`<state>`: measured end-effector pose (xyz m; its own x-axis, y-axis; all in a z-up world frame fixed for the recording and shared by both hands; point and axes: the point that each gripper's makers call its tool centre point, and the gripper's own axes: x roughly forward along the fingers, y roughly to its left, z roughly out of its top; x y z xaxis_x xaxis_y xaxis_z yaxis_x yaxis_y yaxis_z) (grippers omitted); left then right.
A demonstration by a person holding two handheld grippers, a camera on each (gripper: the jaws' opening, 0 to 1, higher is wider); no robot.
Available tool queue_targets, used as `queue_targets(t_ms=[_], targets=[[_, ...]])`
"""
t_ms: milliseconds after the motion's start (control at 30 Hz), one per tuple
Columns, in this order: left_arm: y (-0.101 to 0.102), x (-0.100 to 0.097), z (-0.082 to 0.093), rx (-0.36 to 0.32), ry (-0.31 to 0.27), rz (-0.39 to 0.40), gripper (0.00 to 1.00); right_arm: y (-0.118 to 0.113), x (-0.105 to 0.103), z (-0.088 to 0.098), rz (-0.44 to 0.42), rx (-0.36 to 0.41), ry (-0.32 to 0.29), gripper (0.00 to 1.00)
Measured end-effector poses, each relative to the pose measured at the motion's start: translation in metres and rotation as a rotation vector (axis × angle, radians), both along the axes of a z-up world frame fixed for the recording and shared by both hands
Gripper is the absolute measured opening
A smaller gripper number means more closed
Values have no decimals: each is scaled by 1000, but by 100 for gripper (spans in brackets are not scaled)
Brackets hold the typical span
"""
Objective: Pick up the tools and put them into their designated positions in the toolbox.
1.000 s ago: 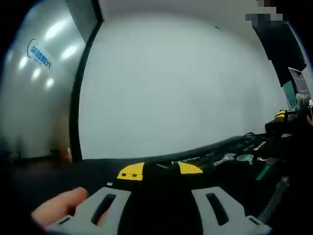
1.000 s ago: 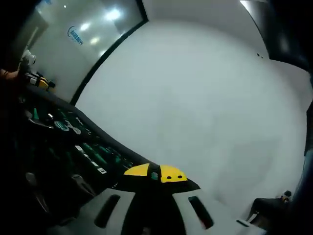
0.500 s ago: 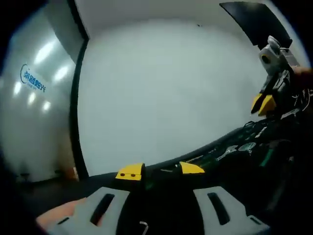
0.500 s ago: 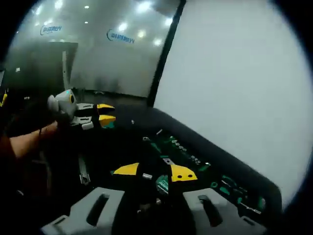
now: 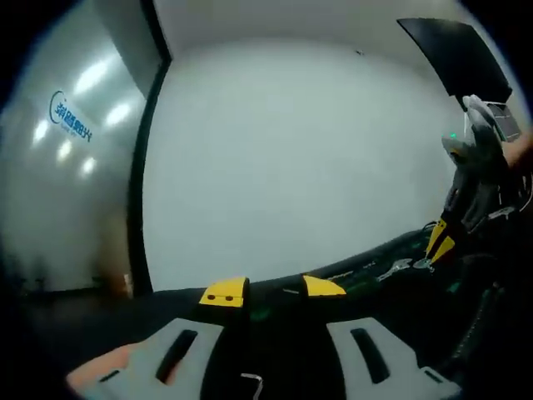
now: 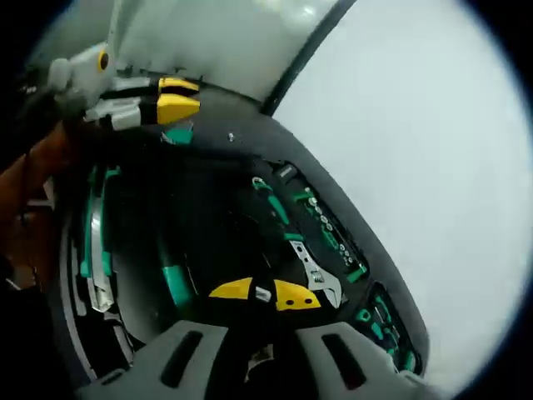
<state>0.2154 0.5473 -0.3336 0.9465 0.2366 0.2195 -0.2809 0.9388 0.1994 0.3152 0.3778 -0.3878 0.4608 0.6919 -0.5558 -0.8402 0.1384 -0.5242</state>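
Note:
An open dark toolbox [image 6: 379, 279] lies below my right gripper [image 6: 263, 293]. In it are an adjustable wrench [image 6: 321, 279], a row of small sockets [image 6: 329, 229] and green-handled tools [image 6: 92, 242]. The right gripper's yellow tips stand close together, with a small silver piece between them. My left gripper [image 6: 176, 97] hovers over the box's far corner. In the left gripper view its jaws [image 5: 273, 290] stand a little apart over a dark gap. There the right gripper [image 5: 440, 242] points down at the toolbox [image 5: 366, 265].
A hand [image 6: 37, 175] holds the left gripper, and fingers [image 5: 100, 375] show by its left jaw. A broad white surface [image 6: 433, 150] runs past the toolbox. A glass partition with a blue logo [image 5: 71, 117] stands at the left.
The right gripper has tipped down over the toolbox, so more of its inside now shows. In the left gripper view the right gripper has dropped lower. The left gripper has barely moved.

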Motion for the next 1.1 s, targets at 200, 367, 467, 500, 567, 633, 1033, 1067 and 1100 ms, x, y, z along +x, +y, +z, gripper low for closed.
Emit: queue_targets(t_ms=[200, 367, 467, 500, 567, 633, 1033, 1067, 1100], targets=[[-3, 0, 1, 16, 0, -6, 20, -14, 12, 0, -33, 10, 37, 2], [-2, 0, -2, 10, 18, -10, 20, -21, 22, 9, -103, 159, 327, 0], [-2, 1, -2, 9, 18, -14, 20, -29, 43, 11, -162, 221, 471, 0], [-2, 1, -2, 10, 20, -16, 20, -32, 49, 12, -165, 240, 501, 0], [-2, 1, -2, 7, 19, -19, 20, -36, 53, 17, -160, 252, 530, 0], [-2, 0, -1, 1, 11, -24, 20, -34, 47, 31, -76, 229, 440, 0], [-2, 2, -3, 0, 21, -26, 20, -19, 31, 1, -1, -47, 297, 14], [-2, 1, -3, -5, 16, -30, 20, -20, 33, -3, -24, -54, 327, 14], [-2, 1, -2, -10, 11, -32, 20, -19, 35, -3, -19, -53, 326, 13]])
